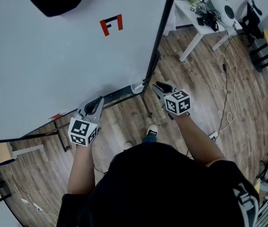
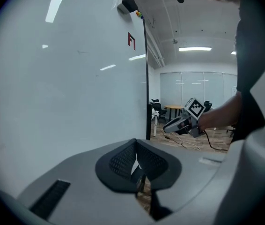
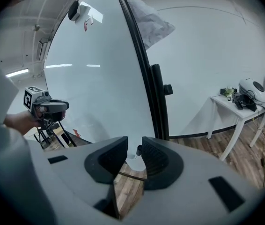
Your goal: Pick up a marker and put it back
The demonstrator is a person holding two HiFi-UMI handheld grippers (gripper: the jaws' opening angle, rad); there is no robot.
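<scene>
Marker [image 3: 137, 152] just beyond right tongs [image 3: 133, 143], jaws parted

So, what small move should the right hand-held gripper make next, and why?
Probably ease the right hand-held gripper a little forward. Its jaws stand apart and empty, and what looks like a marker at the lower corner of the whiteboard shows just beyond them, not yet between the pads. The left hand-held gripper is shut.
</scene>
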